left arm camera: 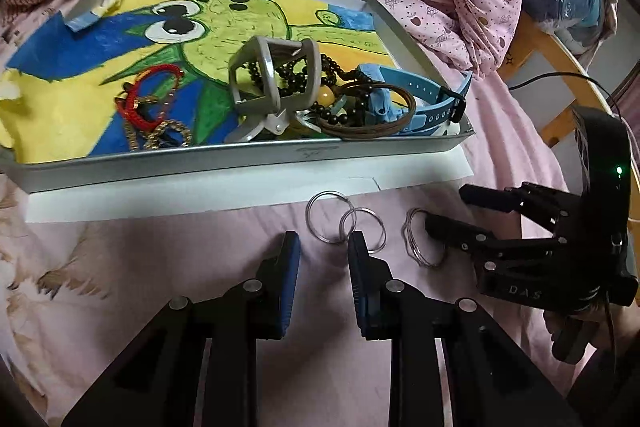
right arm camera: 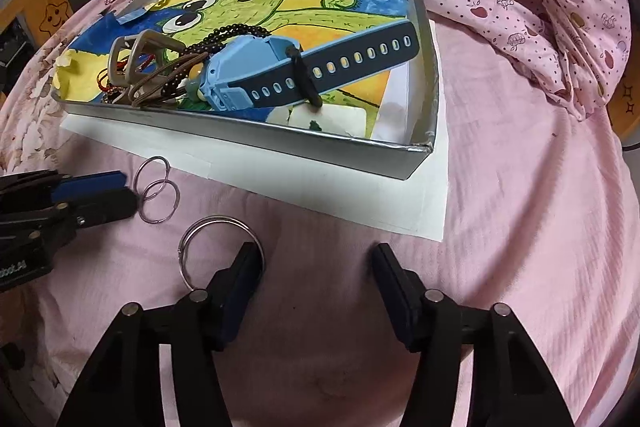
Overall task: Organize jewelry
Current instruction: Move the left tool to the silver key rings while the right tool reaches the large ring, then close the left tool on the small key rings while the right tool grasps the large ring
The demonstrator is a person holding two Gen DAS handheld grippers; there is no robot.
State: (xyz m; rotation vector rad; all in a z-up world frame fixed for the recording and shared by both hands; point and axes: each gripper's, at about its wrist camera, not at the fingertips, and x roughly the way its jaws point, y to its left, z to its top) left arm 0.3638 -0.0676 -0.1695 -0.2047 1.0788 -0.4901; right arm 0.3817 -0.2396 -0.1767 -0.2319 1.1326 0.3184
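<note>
1. Bed (right arm camera: 520,187), soft pink sheet, carrying everything; a yielding surface, so probably giving way under a downward push.
2. Tray (left arm camera: 240,157) on white paper, lined with a frog drawing, already holding a blue watch (right arm camera: 256,67), dark beads (left arm camera: 320,67), a grey clip (left arm camera: 268,79), a brown band (left arm camera: 372,131), a red bracelet (left arm camera: 156,87) and a gold chain (left arm camera: 168,135). All tangled together; hard to say which bead strand belongs to which piece.
3. Left gripper (left arm camera: 324,259), jaws partly open and empty, right finger lying over the edge of the twin rings (left arm camera: 344,223).
4. Right gripper (right arm camera: 316,275), jaws wide open and empty, left finger covering part of the ring stack (right arm camera: 220,227).
5. Rings outside the tray, on the sheet just in front of the paper: two overlapping thin ones by the left gripper, one stack of several wires by the right.
6. Handling, as a judgement: light, stiff, smooth metal, likely slippery and lying flat, so hard to get under. Best taken across the wire at a free edge, one finger inside the loop.
7. Hidden: lower arc of the stack behind the right finger; exact number of wires in the stack impossible to count.
</note>
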